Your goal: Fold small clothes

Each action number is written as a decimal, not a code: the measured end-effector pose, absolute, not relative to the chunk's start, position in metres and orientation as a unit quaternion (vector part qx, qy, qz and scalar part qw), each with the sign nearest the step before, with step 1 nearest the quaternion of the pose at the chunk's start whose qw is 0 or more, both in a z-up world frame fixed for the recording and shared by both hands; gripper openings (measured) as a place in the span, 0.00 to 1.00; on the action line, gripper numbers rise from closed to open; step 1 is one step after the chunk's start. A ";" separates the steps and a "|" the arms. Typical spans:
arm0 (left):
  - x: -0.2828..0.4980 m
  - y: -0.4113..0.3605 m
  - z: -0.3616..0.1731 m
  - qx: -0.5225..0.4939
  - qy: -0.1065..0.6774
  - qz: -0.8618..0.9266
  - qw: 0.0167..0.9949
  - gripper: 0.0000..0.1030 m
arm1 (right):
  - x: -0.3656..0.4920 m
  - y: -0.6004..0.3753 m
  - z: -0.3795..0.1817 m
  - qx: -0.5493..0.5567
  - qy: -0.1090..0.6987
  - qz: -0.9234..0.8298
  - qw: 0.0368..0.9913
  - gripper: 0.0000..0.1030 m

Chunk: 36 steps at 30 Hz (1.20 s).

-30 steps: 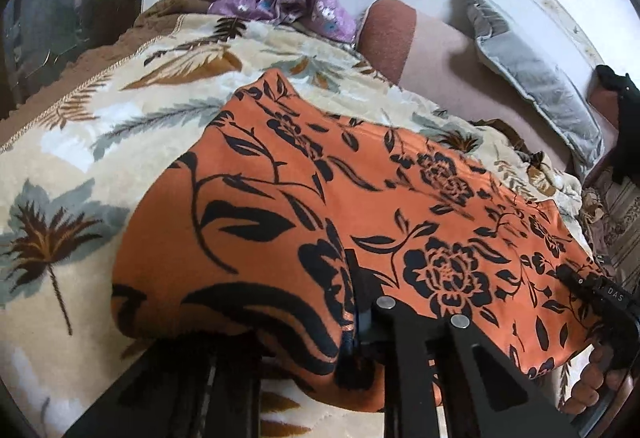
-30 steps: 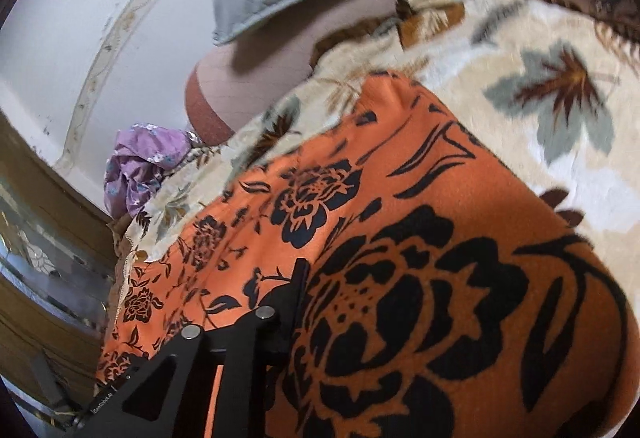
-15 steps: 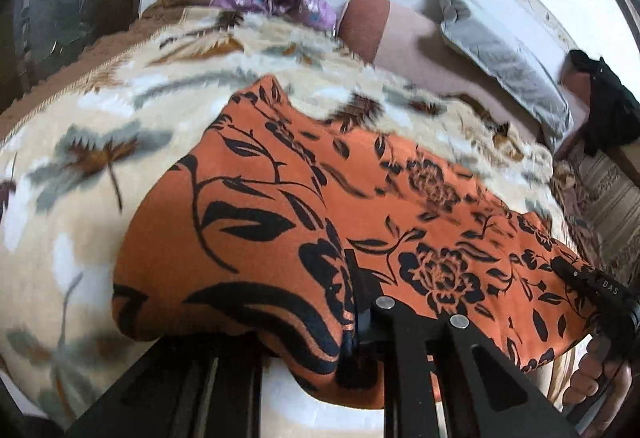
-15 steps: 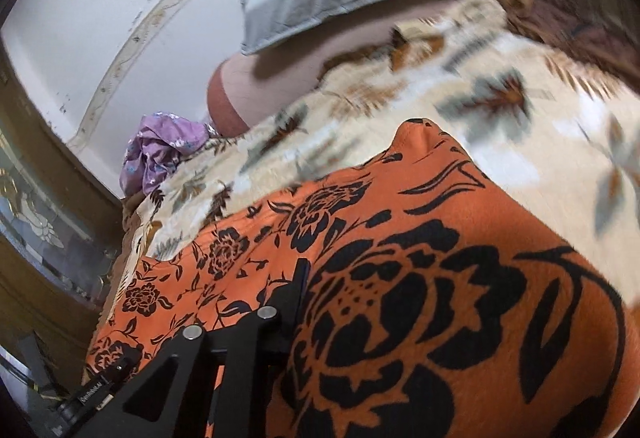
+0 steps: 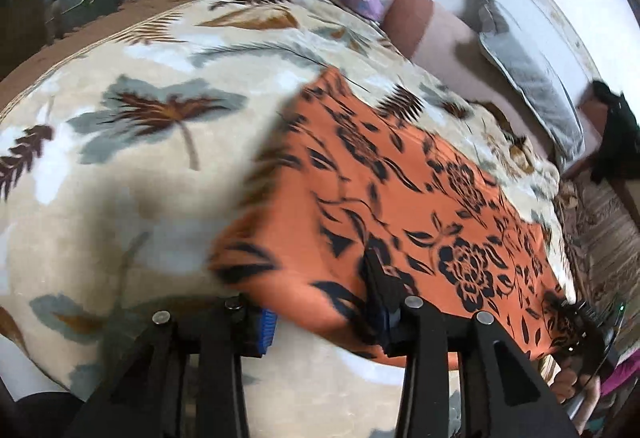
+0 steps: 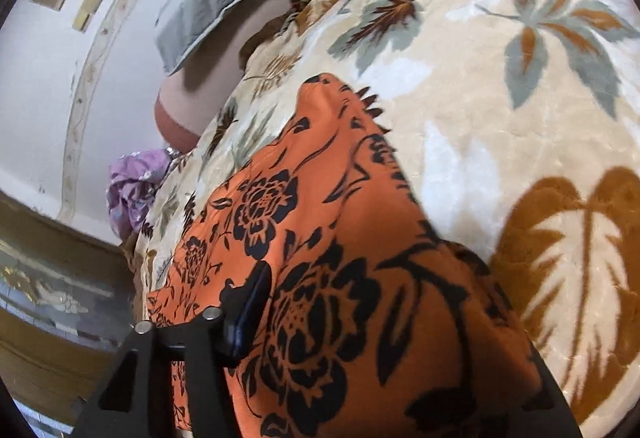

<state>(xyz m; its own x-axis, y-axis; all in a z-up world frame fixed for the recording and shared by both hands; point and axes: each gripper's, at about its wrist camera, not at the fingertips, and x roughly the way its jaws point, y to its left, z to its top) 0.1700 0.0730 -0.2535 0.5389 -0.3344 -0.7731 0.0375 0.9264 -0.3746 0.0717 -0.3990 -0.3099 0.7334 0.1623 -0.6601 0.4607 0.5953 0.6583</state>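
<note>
The orange floral garment (image 5: 400, 198) lay across the middle of the leaf-print blanket (image 5: 140, 142). The left gripper (image 5: 324, 318) stood open at its near edge; the right gripper (image 6: 320, 318) pinched the cloth.

Both wrist views look closely along the orange cloth (image 5: 400, 206), from opposite ends.

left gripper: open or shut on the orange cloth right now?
Open. The left gripper shows both blue-padded fingers wide apart; the orange floral cloth lies across only the right-side finger, blurred, not pinched.
</note>
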 end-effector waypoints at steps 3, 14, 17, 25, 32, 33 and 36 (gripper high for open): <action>0.175 0.091 -0.256 -0.173 0.471 -0.089 0.861 0.48 | 0.080 -0.377 -0.287 0.366 0.352 -0.110 0.854 0.25; 0.184 0.135 -0.258 -0.152 0.457 -0.015 0.876 0.50 | 0.124 -0.264 -0.186 0.264 0.298 -0.031 0.917 0.21; 0.182 0.146 -0.252 -0.156 0.442 0.000 0.883 0.50 | 0.141 -0.212 -0.179 0.251 0.306 0.009 0.918 0.21; 0.182 0.184 -0.249 -0.183 0.427 0.049 0.884 0.50 | 0.200 -0.088 -0.227 0.244 0.415 0.107 0.870 0.25; 0.180 0.205 -0.250 -0.207 0.418 0.074 0.882 0.50 | 0.185 -0.073 -0.238 0.290 0.408 0.230 0.835 0.80; 0.179 0.205 -0.247 -0.206 0.412 0.075 0.885 0.50 | 0.181 -0.075 -0.234 0.292 0.411 0.250 0.827 0.80; 0.174 0.199 -0.233 -0.201 0.380 0.068 0.900 0.50 | 0.164 -0.100 -0.227 0.318 0.389 0.268 0.822 0.80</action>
<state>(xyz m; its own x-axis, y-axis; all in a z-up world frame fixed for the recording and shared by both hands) 0.1742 0.1994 -0.2332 0.7020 -0.0306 -0.7115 -0.2745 0.9103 -0.3099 0.1640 -0.0997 -0.2271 0.5528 0.6883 -0.4697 -0.1937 0.6543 0.7310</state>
